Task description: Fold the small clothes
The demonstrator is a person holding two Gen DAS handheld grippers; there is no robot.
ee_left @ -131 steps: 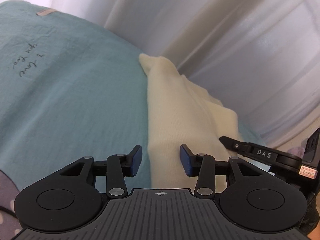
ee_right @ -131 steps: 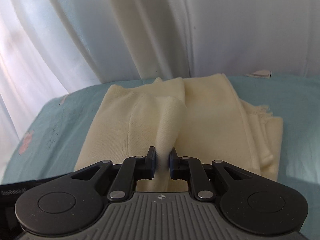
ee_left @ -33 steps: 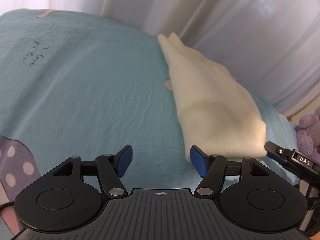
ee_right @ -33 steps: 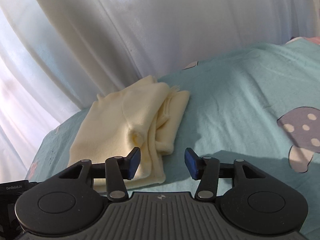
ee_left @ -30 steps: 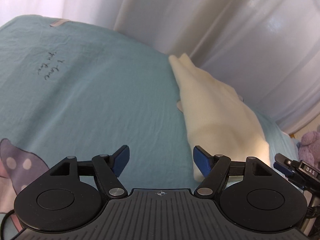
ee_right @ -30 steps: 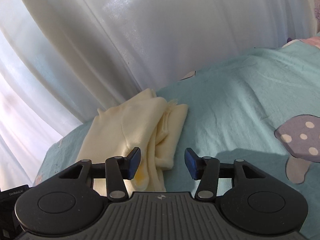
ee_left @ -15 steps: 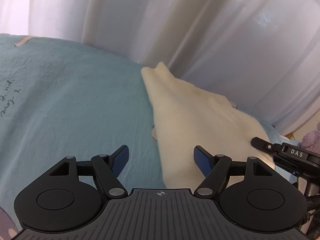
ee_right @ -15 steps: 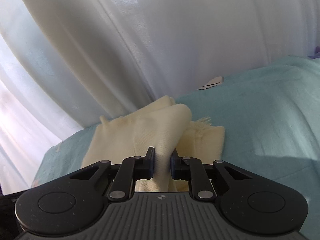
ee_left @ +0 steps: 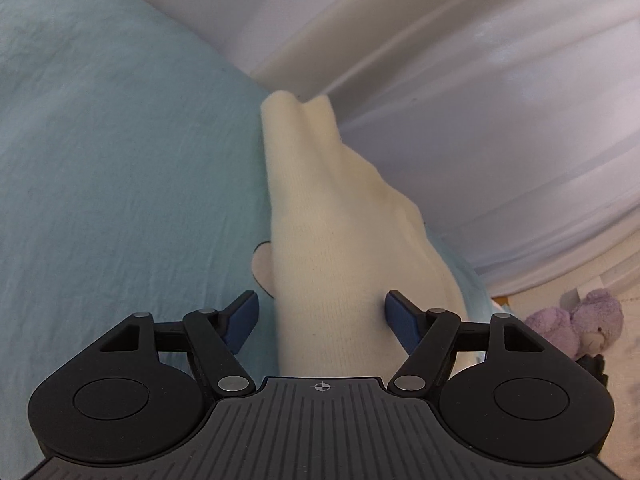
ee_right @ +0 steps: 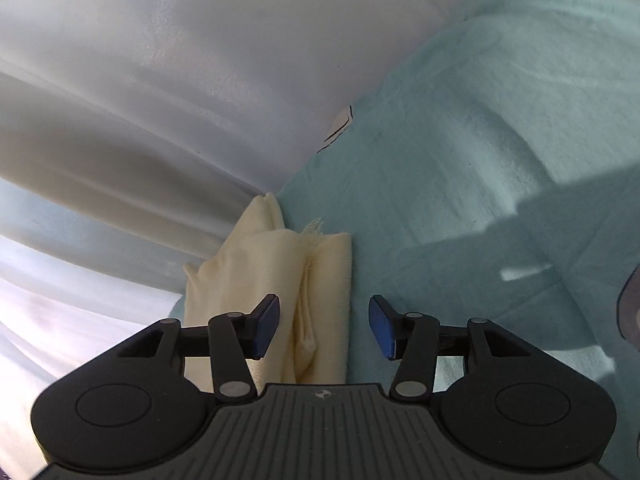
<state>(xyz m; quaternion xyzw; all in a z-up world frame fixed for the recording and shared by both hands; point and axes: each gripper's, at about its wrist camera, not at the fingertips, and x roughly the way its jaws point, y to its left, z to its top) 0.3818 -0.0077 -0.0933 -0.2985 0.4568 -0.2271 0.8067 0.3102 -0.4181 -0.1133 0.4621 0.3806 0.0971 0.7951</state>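
Observation:
A folded cream knit garment [ee_left: 336, 216] lies on the teal bedsheet [ee_left: 120, 152] next to the white curtain. My left gripper [ee_left: 322, 316] is open, its blue pads on either side of the garment's near end, which reaches in between them. In the right wrist view the garment [ee_right: 288, 280] shows its stacked folded edges. My right gripper [ee_right: 324, 326] is open, with the garment's right edge between its pads and nothing held.
White curtains [ee_left: 460, 80] hang along the bed's far edge. A purple plush toy [ee_left: 576, 328] sits on the floor at the right. The teal sheet [ee_right: 480, 160] stretches to the right, with a printed patch [ee_right: 632, 308] at the edge.
My right gripper was shut on a fold of the garment half a second ago and has opened and let it go. My left gripper has moved in over the garment's near end.

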